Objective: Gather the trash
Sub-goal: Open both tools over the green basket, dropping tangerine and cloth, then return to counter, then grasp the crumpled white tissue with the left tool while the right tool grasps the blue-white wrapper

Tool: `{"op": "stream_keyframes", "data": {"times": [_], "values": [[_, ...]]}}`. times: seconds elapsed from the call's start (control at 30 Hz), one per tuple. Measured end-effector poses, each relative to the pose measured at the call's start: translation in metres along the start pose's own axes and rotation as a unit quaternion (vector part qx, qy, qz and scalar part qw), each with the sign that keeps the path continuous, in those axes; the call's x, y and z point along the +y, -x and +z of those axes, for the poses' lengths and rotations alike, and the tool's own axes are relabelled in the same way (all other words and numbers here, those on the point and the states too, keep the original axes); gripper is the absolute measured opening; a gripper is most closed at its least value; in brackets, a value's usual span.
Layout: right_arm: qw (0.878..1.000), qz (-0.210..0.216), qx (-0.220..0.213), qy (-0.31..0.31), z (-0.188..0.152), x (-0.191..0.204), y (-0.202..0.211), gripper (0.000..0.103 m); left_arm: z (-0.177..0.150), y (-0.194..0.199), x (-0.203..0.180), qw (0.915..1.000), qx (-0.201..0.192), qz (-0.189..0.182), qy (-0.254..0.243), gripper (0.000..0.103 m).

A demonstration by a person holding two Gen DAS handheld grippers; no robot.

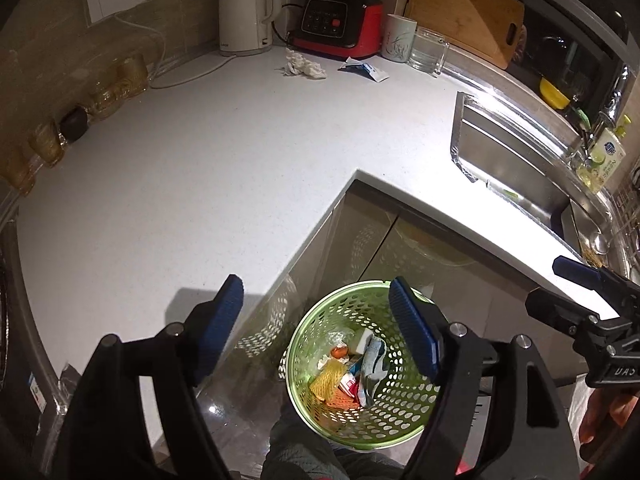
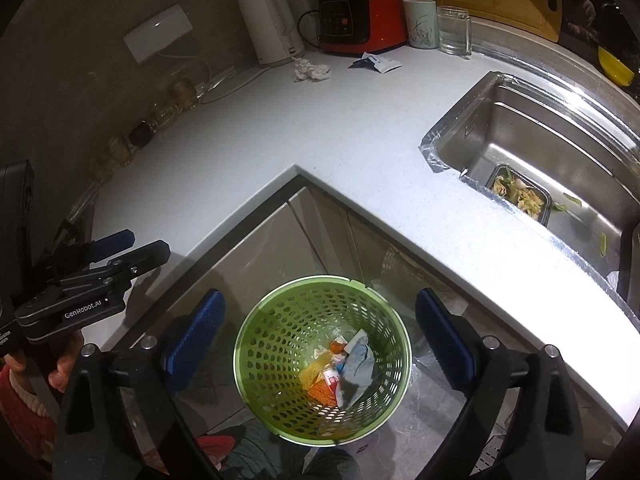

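In the left wrist view the left gripper (image 1: 316, 320) fills the bottom of the frame. Its two blue pads (image 1: 224, 316) stand far apart and nothing is between them; they touch nothing. Below, at the lower middle, the green basket (image 1: 320, 320) stands on the floor with trash (image 1: 352, 368) lying in its bottom: paper, an orange net and wrappers. At the upper middle, on the white counter (image 1: 180, 180), a crumpled tissue (image 1: 304, 66) lies left of a blue-white wrapper (image 1: 366, 70).

In the right wrist view the right gripper (image 2: 320, 332) is also spread wide and empty, above the same basket (image 2: 276, 312). The sink (image 2: 540, 136) at the right holds a black tray (image 2: 520, 194) with food scraps.
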State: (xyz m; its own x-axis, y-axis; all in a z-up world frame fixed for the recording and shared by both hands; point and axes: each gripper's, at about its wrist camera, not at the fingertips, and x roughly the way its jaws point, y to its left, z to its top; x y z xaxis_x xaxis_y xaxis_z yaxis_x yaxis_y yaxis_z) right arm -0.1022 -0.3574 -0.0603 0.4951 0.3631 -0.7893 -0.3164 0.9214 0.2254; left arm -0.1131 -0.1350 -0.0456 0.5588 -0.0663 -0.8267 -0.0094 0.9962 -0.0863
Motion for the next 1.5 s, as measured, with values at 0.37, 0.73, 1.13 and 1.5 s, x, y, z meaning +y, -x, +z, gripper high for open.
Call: {"op": "stream_keyframes", "data": {"times": [0.37, 0.73, 1.13, 1.5], "values": [[0.999, -0.029, -0.030, -0.020, 0.058, -0.016, -0.011, 0.101, 0.085, -0.018, 0.009, 0.9988, -0.043, -0.002, -0.025, 0.093], [0.997, -0.065, -0.037, -0.036, 0.149, -0.037, -0.069, 0.101, 0.212, -0.122, 0.027, 0.9981, -0.052, -0.007, -0.033, 0.093], [0.995, -0.079, -0.028, -0.046, 0.214, -0.051, -0.122, 0.101, 0.277, -0.197, 0.031, 0.9987, -0.036, -0.017, -0.033, 0.093], [0.994, -0.097, -0.007, -0.051, 0.237, -0.059, -0.160, 0.101, 0.332, -0.283, 0.031, 0.9987, -0.018, 0.013, -0.046, 0.093]]}}
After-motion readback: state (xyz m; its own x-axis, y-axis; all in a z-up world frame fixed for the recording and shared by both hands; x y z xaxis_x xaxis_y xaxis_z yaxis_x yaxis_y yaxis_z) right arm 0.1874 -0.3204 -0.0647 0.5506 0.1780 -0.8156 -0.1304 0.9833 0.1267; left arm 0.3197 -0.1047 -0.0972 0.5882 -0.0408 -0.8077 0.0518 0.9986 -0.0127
